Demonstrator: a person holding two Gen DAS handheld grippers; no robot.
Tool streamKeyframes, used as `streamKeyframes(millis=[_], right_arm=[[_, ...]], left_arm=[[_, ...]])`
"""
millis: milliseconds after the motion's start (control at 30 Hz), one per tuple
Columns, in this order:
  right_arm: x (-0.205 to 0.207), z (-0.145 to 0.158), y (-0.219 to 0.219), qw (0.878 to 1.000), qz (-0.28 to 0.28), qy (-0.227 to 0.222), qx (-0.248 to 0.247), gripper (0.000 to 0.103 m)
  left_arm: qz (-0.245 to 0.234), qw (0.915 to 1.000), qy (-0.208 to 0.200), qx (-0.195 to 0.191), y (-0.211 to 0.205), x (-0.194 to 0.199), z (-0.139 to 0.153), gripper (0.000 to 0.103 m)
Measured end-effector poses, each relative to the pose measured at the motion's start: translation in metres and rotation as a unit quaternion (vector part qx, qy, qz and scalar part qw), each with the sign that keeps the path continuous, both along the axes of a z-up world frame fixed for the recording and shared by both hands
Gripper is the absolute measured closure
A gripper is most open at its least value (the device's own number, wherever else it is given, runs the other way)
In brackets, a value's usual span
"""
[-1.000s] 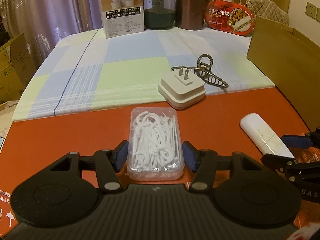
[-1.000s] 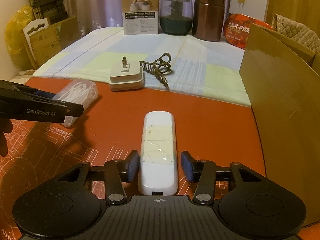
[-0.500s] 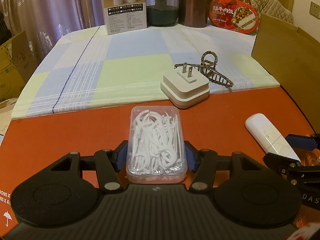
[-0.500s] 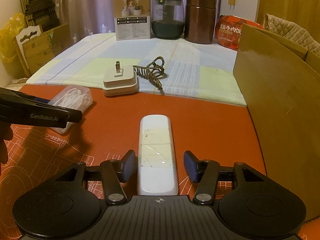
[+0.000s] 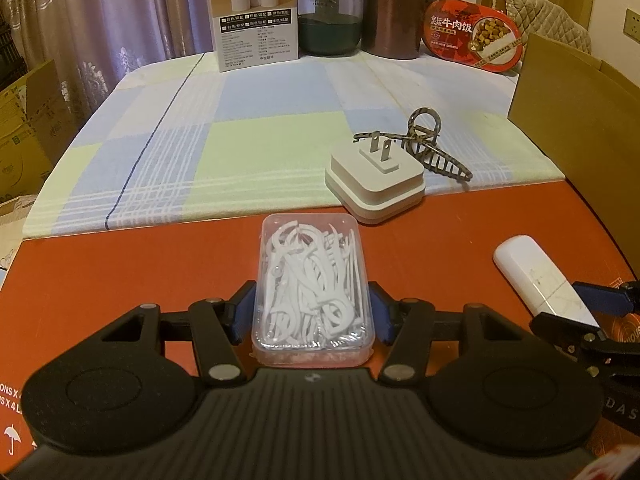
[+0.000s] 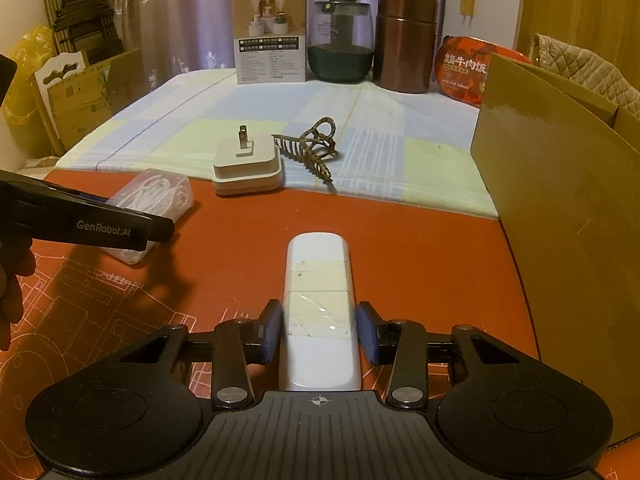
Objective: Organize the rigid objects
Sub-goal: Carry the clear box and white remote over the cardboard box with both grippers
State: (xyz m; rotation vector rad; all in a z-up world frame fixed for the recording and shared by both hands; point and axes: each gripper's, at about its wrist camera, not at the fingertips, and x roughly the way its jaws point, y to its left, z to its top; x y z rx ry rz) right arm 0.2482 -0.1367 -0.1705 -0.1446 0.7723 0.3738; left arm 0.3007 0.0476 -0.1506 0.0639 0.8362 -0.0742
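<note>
A clear box of white floss picks (image 5: 312, 292) sits between the pads of my left gripper (image 5: 312, 314), which is shut on it. The box also shows in the right wrist view (image 6: 154, 204). A white oblong device (image 6: 319, 312) lies on the red mat between the pads of my right gripper (image 6: 319, 336), which has closed onto its sides. The device also shows at the right of the left wrist view (image 5: 540, 280). A white plug adapter (image 5: 376, 178) and a tortoiseshell hair claw (image 5: 432, 148) lie beyond, at the edge of the checked cloth.
A tall cardboard box (image 6: 560, 200) stands at the right. At the table's far end stand a product box (image 5: 256, 16), a glass jar (image 5: 330, 12), a copper canister (image 5: 394, 8) and a red oval meal box (image 5: 476, 40). Cardboard cartons (image 6: 76, 96) stand left of the table.
Both grippers have narrowed onto their objects: the left pads now press the floss box, the right pads now touch the white device. Both views have shifted slightly upward and back.
</note>
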Motion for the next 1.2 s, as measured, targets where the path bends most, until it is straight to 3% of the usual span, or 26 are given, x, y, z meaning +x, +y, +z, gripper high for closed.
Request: streamKeyframes(millis=[767, 1200], right_arm=[[-0.004, 0.019, -0.018, 0.999, -0.035, 0.006, 0.02, 0.066], [-0.046, 0.065, -0.027, 0.999, -0.031, 0.002, 0.028, 0.066]], left_arm=[[-0.015, 0.9995, 0.0, -0.029, -0.02, -0.021, 0.017, 0.051], [0.034, 0.998, -0.017, -0.05, -0.025, -0.068, 0.069, 0.051]])
